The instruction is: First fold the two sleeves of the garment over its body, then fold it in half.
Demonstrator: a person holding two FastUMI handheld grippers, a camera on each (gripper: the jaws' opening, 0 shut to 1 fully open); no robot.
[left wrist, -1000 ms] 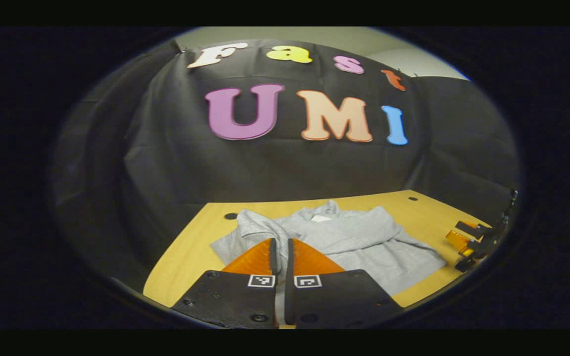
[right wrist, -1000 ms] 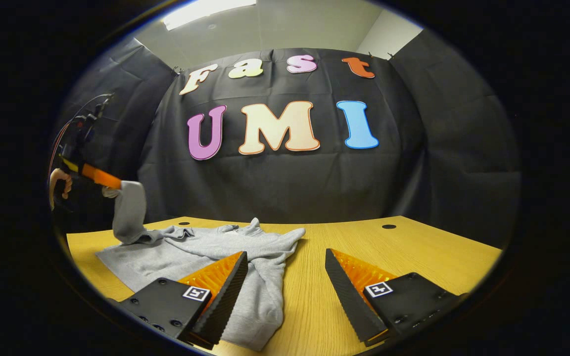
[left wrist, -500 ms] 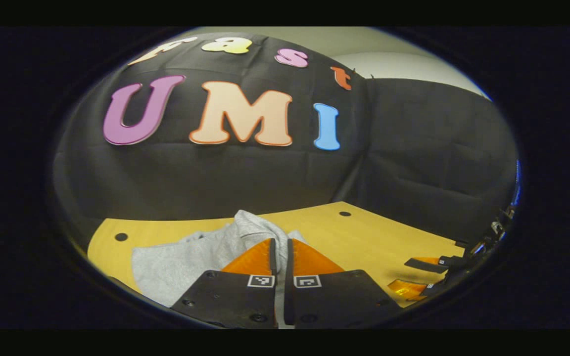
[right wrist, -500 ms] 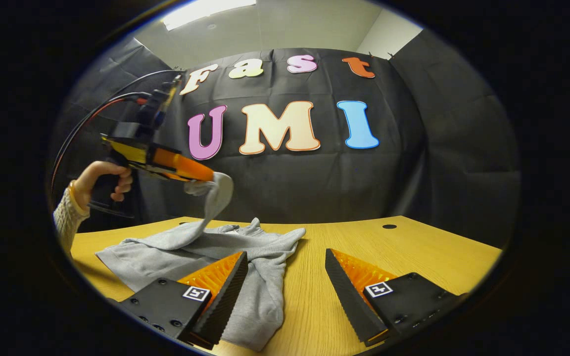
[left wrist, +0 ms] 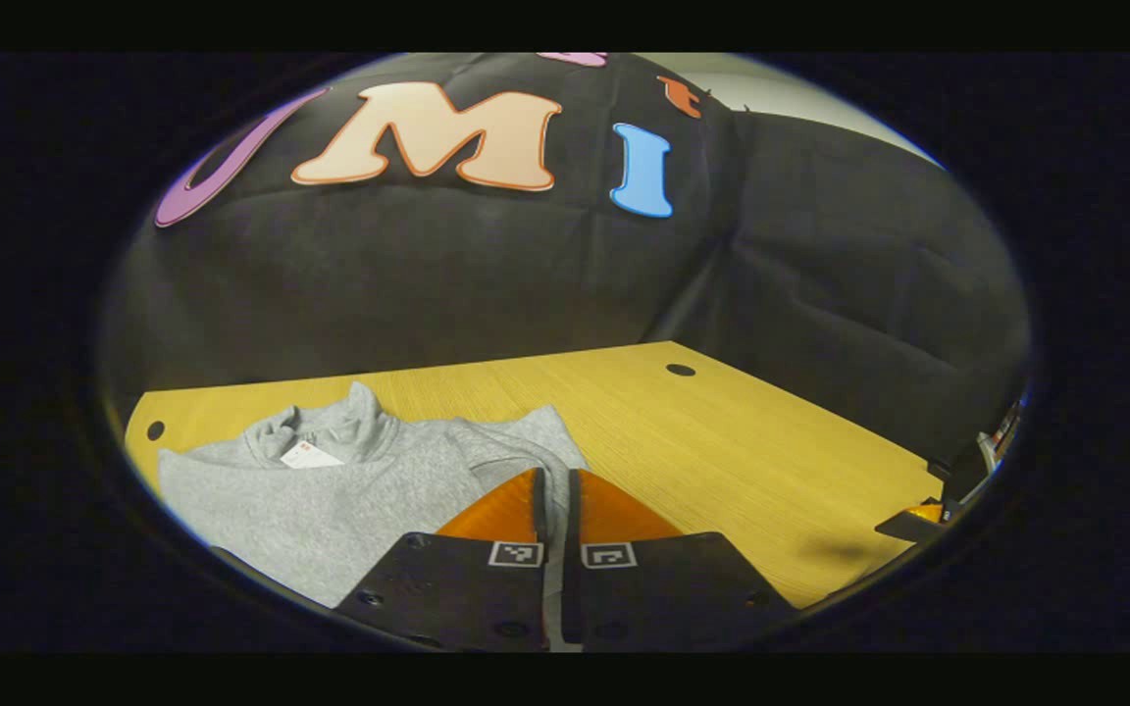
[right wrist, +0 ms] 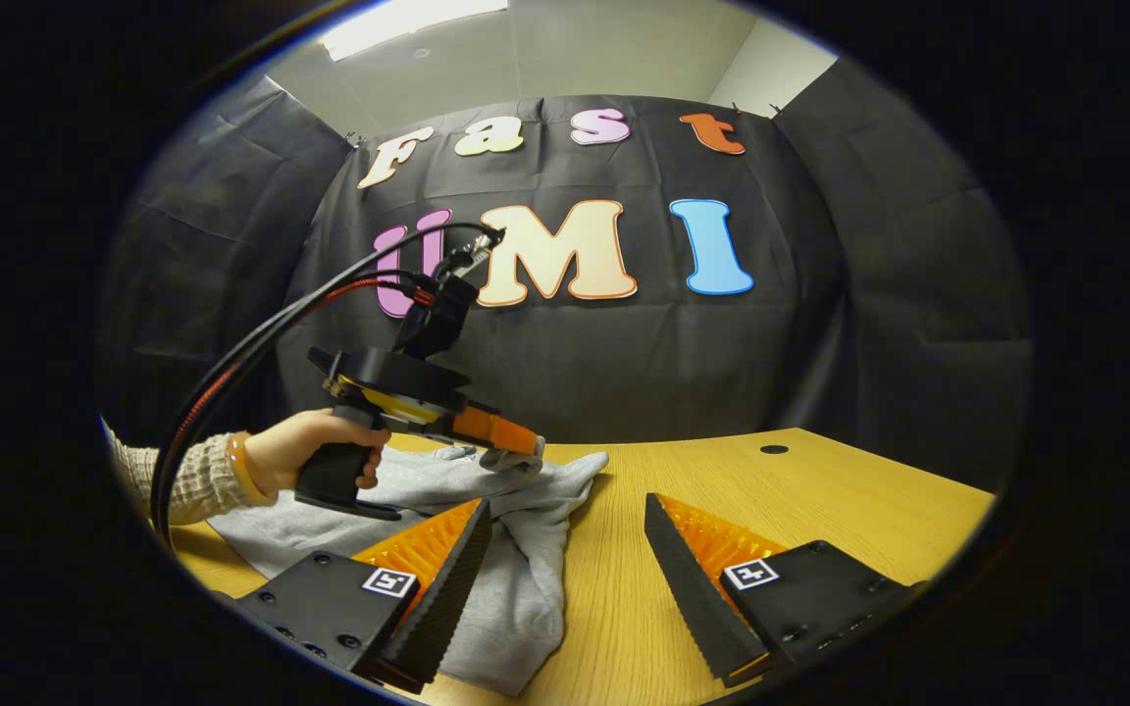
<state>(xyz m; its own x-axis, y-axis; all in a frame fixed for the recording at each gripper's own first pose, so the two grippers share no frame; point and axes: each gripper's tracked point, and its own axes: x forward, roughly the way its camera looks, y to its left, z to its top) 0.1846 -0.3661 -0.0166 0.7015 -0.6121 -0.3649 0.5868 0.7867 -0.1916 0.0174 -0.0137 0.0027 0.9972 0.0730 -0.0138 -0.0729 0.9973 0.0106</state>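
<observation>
Bright ceiling panel glows overhead in the right gripper view. Left gripper view's dimmer, softly blurred. Edges bend hard in both

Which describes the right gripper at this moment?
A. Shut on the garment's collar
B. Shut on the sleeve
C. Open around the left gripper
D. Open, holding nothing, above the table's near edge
D: in the right gripper view the right gripper has its fingers spread wide apart, with bare table and part of the grey garment showing between them.
</observation>
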